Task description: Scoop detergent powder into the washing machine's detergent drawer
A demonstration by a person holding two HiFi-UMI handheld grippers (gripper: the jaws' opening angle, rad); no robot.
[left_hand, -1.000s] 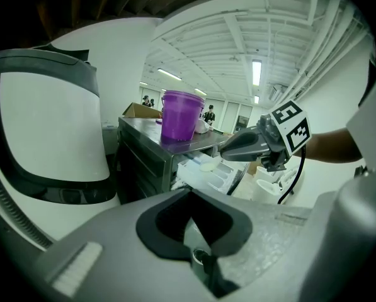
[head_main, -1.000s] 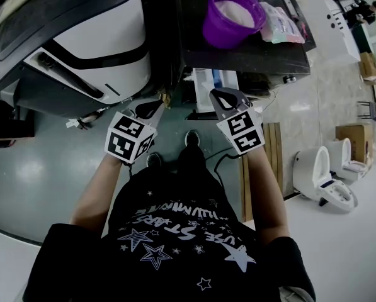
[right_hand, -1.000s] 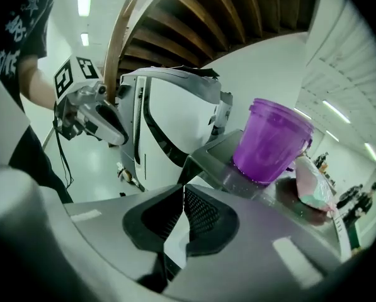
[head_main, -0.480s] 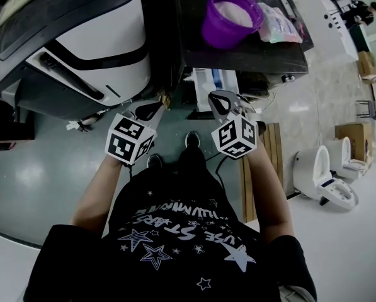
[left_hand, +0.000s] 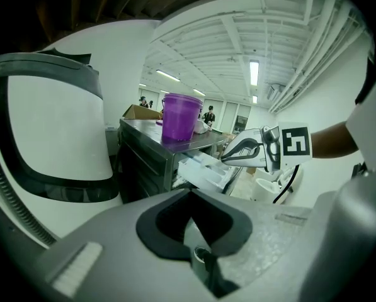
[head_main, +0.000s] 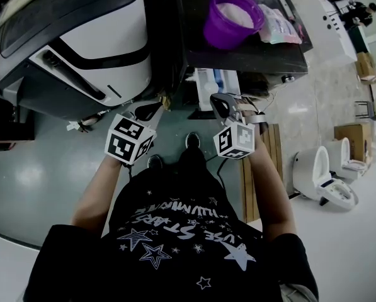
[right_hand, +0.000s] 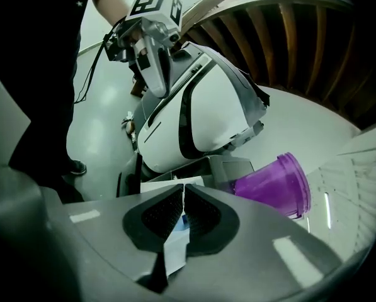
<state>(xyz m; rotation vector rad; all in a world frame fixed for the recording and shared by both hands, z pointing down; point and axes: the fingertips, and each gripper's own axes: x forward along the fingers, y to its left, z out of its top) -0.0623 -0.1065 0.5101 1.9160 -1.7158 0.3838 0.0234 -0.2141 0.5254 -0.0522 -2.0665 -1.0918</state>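
Dark surface (head_main: 238,56) carries purple tub (head_main: 232,16) — powder inside, probably; grey floor (head_main: 36,168), toilets (head_main: 323,176) right. Left gripper (head_main: 155,109), right gripper (head_main: 220,100) — fingers closed, empty.

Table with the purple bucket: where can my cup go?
The dark metal table top is bare along its front edge and left of the purple plastic bucket. Crowded back right: a pastel plastic bag beside the bucket.

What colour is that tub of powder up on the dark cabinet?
The tub is purple. The head view shows it best.
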